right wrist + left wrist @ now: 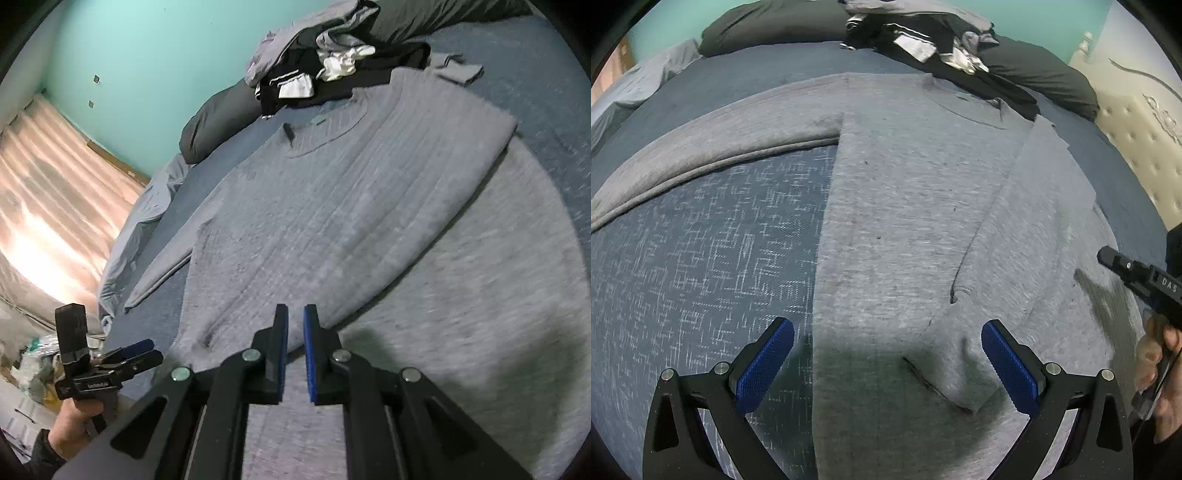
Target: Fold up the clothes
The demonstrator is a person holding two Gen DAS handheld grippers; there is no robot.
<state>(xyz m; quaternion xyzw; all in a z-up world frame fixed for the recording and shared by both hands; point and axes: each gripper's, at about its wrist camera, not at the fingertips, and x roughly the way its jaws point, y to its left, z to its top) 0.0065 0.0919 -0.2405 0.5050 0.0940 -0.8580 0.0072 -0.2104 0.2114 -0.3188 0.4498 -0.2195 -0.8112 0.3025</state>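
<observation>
Left gripper (886, 369) gapes empty over our grey sweater (905, 206) mid-bed (701, 258), right gripper (295, 350) nearly closed, empty: one side lies folded in, so we judge the outstretched sleeve (701, 147) comes next.

Both your views are dim and cool, indoor light. Your brightest patch is the blown-out pinkish curtain (48, 206) at left of the right wrist view; detail there is lost to glare. The left claw (886, 365) casts a dark soft shadow on the grey knit sweater (905, 229) right between its fingers. Motion blur smears the sweater at lower right in both views. Heavy fisheye bending, black vignette at every corner. The patterned blue bed cover (701, 258) stays fairly sharp.
</observation>
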